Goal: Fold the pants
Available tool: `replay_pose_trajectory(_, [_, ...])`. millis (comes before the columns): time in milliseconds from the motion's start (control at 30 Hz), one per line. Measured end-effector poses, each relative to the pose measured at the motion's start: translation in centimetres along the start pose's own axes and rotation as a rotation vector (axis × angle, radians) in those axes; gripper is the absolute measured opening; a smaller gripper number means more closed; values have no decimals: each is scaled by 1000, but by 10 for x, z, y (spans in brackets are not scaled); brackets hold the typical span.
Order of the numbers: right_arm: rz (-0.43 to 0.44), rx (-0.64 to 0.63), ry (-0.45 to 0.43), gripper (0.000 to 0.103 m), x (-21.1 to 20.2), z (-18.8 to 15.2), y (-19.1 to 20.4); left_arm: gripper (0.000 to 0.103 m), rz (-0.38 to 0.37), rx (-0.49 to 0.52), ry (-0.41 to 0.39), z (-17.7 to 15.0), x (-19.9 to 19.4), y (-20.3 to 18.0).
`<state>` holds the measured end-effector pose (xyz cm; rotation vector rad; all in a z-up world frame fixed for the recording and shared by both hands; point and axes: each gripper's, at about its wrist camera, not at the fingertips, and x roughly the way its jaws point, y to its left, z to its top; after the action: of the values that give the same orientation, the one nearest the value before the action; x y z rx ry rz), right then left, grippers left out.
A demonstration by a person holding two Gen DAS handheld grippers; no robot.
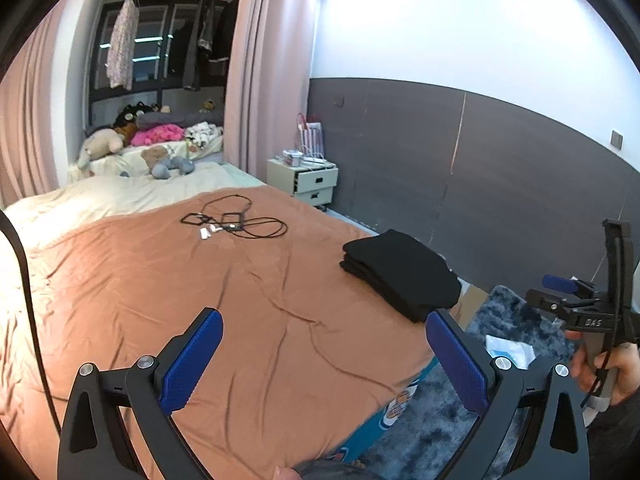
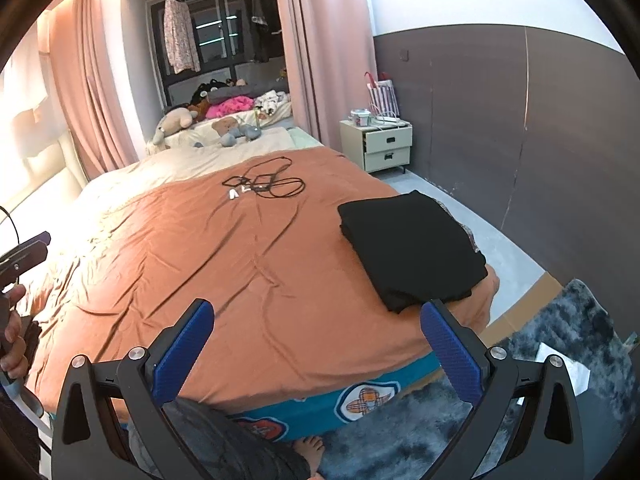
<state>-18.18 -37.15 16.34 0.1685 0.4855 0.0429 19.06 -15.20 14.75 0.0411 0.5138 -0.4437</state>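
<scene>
Black pants [image 1: 402, 274] [image 2: 412, 246] lie folded in a compact stack on the right corner of the bed's orange cover [image 1: 224, 292] [image 2: 240, 264]. My left gripper [image 1: 324, 356] hangs open above the cover, short of the stack, with nothing between its blue pads. Open and empty too, my right gripper [image 2: 316, 344] hovers over the bed's near edge, its right finger just in front of the stack. In the left wrist view the right gripper [image 1: 560, 284] shows at the far right, held by a hand [image 1: 608, 368]. The left gripper's tip [image 2: 28, 248] shows at the right wrist view's left edge.
Black cables and small white items [image 1: 232, 222] [image 2: 264, 186] lie mid-bed. Stuffed toys [image 2: 228, 128] sit at the far end. A nightstand [image 2: 388, 146] stands by the grey wall. A blue-grey rug [image 2: 560, 360] with white paper covers the floor. A bare foot [image 2: 310, 446] shows below.
</scene>
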Motion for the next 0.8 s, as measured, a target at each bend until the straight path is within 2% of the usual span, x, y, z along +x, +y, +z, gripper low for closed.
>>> replay_pose_trajectory(333, [50,-21,-73,103,-31,-48,19,103,71,-17,-62,-48,-52,15])
replay_pose_trajectory(567, [73,-15,-96,103,-31,-77,18,103,141,-6,-105,-77,-83,22])
replay_pose_trajectory(800, [87,0,-122,103,-35,-99,27,103,158,-44,-103,-105,-105,27])
